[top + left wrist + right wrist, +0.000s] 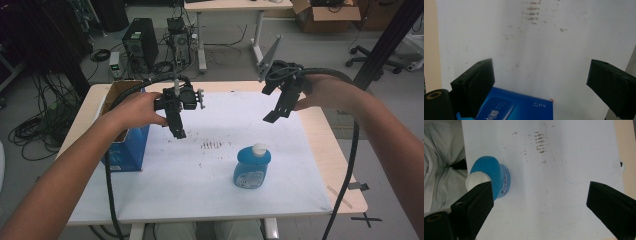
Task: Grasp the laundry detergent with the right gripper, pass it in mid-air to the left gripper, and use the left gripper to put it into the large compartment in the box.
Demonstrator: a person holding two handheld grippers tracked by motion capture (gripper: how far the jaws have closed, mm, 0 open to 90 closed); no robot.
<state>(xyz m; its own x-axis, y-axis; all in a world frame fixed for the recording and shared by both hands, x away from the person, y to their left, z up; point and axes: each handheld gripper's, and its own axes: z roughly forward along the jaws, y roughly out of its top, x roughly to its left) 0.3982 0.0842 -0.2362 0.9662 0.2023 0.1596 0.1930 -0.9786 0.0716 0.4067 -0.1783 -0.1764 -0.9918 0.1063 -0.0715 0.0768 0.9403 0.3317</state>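
A blue bottle (251, 169) with a white cap (259, 148) stands upright on the white sheet (200, 190) at the front right of the table. My left gripper (178, 131) hangs above the sheet's left part, jaws wide apart and empty. In the left gripper view the left gripper (541, 72) looks down on bare sheet and the corner of a blue carton (519, 107). My right gripper (273, 116) is held high over the far right of the sheet, open and empty. In the right gripper view the bottle (491, 173) lies beyond the left jaw of the right gripper (540, 192), apart from it.
An open carton (122, 147) with blue sides stands at the table's left edge, below my left forearm. Dark smudges (211, 145) mark the sheet's middle. Computer towers (140, 42), cables and a desk stand on the floor behind the table. A black post (385, 40) rises at the right.
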